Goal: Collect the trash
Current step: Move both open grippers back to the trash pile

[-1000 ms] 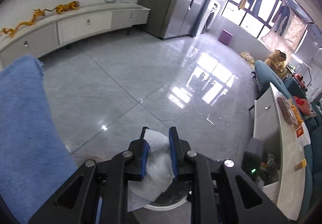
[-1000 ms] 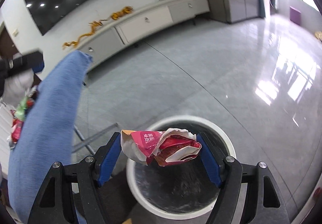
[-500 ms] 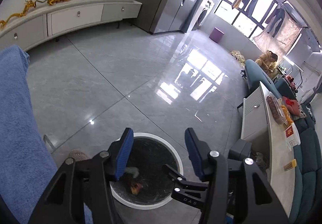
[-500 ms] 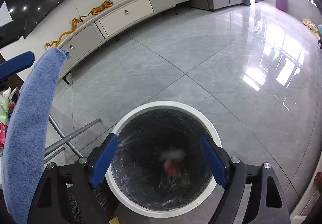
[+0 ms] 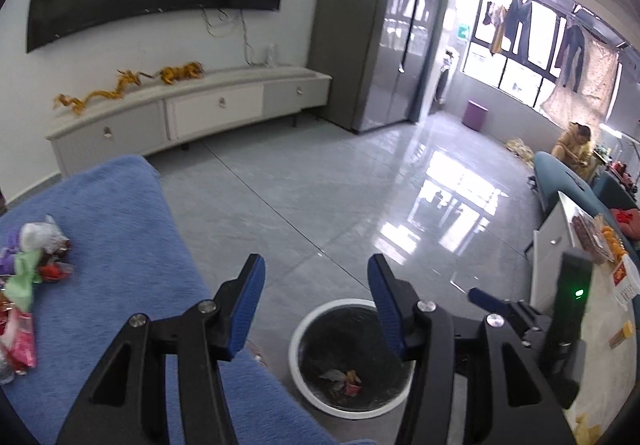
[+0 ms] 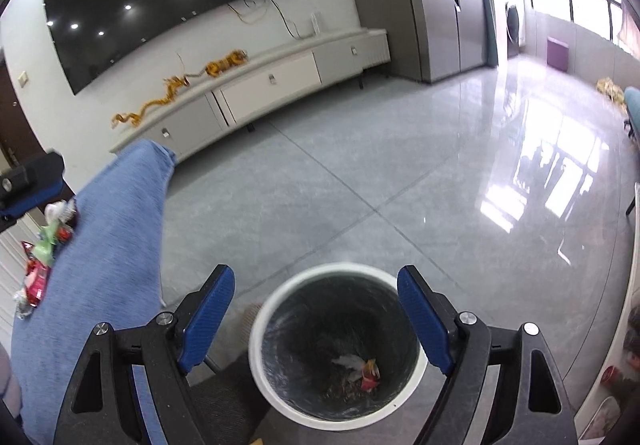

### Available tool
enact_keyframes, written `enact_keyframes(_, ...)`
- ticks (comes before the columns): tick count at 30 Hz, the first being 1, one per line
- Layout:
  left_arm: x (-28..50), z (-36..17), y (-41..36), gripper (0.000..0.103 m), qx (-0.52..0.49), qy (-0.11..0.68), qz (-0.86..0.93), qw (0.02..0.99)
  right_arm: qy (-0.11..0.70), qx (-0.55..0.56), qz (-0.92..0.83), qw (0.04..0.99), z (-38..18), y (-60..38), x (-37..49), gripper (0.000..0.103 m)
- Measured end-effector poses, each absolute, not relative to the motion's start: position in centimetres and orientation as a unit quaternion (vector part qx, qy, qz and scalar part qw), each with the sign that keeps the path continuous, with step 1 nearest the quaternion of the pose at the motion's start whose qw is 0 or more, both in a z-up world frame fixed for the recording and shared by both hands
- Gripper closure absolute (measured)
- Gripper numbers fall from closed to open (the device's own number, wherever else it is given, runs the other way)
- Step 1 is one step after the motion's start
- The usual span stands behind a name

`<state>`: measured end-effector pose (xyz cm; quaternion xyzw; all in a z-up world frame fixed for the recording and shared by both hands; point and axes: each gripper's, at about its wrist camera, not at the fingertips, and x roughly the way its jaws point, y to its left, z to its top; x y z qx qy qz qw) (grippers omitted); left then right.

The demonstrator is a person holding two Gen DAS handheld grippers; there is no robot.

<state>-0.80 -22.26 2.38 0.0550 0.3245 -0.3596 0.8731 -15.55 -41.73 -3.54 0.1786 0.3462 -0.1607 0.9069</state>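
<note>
— Jaws on both sides? Pinching anything?

— Both spread wide, nothing between them. The right gripper [image 6: 316, 315] hangs right over the bin [image 6: 262, 329], jaws framing its mouth; the left gripper [image 5: 316, 303] is beside and above it, pointing more toward the room

— So where's the trash?

— Some lies at the bottom of the bin: a white scrap [image 6: 349, 361] and a red wrapper [image 6: 370, 381] on the black liner. More trash [image 5: 30, 269] sits in a heap on the blue cloth [image 5: 120, 245] to the left, well apart from the bin

— Why hold them spread up there?

— My guess: empty jaws above the bin suit a drop just made, and staying wide readies them for the heap

— Bin placement?

— On the floor [image 5: 340, 205], just beside the cloth's edge, likely so carries stay short
</note>
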Motion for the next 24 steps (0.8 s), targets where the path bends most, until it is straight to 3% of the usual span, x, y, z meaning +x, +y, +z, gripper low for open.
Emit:
enact_keyframes(15,-1.1,7.4,-9.3,0.051,-0.015,0.248,-0.287,0.925,0.300,0.105,-0.116,0.941,4.7,-33.0,-14.5,0.021)
enact_keyframes(24,-0.3,6.6,-1.9,0.051,-0.067,0.243,-0.250,0.935,0.304,0.050,-0.090,0.947,6.8,-27.7,-13.5,0.021)
